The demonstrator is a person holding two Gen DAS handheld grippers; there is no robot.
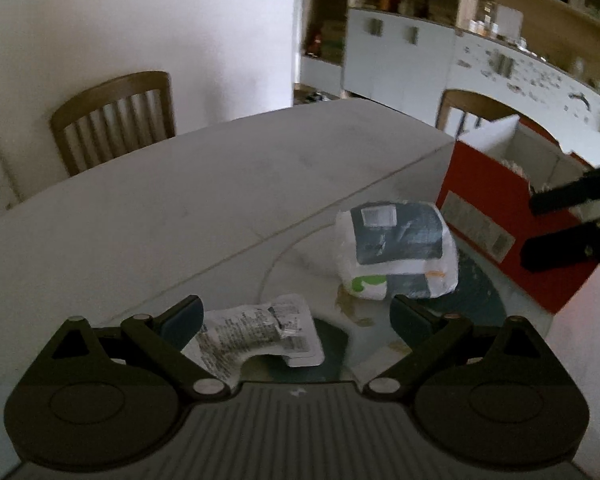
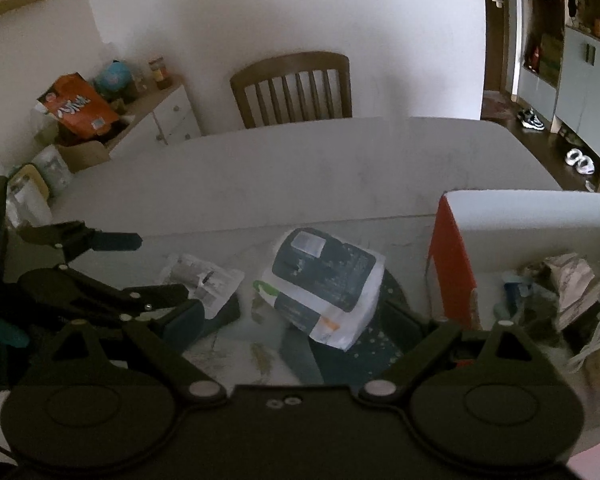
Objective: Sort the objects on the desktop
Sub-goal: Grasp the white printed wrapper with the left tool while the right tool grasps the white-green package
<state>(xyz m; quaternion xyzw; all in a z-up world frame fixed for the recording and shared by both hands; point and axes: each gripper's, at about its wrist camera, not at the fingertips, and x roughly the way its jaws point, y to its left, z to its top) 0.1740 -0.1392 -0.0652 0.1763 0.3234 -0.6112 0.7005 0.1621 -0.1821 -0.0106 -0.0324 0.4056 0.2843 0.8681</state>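
A white and dark grey soft pack (image 1: 398, 250) lies on the table (image 1: 204, 200); it also shows in the right wrist view (image 2: 326, 282). A flat printed white packet (image 1: 260, 330) lies just in front of my left gripper (image 1: 296, 318), which is open and empty above it. My right gripper (image 2: 296, 324) is open and empty, close over the soft pack. The printed packet (image 2: 208, 280) and the left gripper (image 2: 140, 268) show at the left of the right wrist view. The right gripper (image 1: 540, 224) shows at the right edge of the left wrist view.
A red and white open box (image 2: 456, 264) stands at the right, holding a white cable (image 2: 596, 340) and other items. It also shows in the left wrist view (image 1: 496, 216). A wooden chair (image 2: 294, 88) stands behind the table. A cabinet with clutter (image 2: 100, 120) is at the left.
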